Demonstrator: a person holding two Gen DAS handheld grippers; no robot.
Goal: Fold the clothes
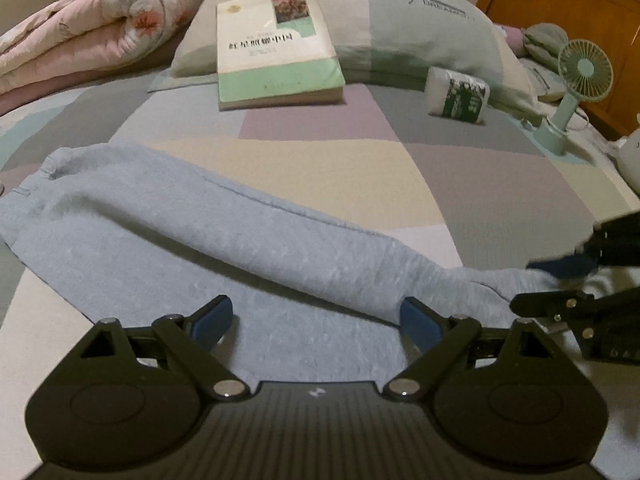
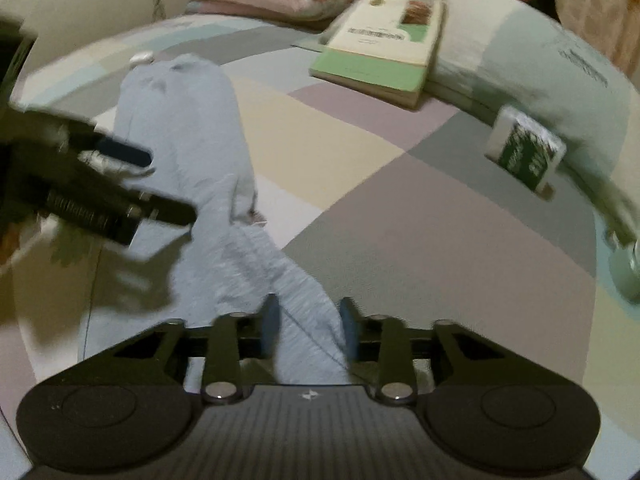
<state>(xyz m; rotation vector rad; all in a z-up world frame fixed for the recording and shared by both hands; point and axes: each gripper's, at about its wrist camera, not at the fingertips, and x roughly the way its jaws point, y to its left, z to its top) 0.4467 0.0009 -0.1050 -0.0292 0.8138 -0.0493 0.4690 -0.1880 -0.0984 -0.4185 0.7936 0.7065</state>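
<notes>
While the left tool (image 1: 316,320) is hovering wide open and angled down over the light blue garment (image 1: 168,216), the right tool (image 2: 308,328) is pinching a bunched end of that garment (image 2: 188,128) at bottom centre. The garment is lying stretched across the patchwork bed sheet (image 1: 460,168), with a book (image 1: 276,40) leaning on a pillow (image 1: 420,24) at the top.

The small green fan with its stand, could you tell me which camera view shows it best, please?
The left wrist view: the fan stands whole at the right edge, round grille, stem and base all visible on the bed. The right wrist view shows only a blurred pale green piece at its right edge, probably the base.
</notes>
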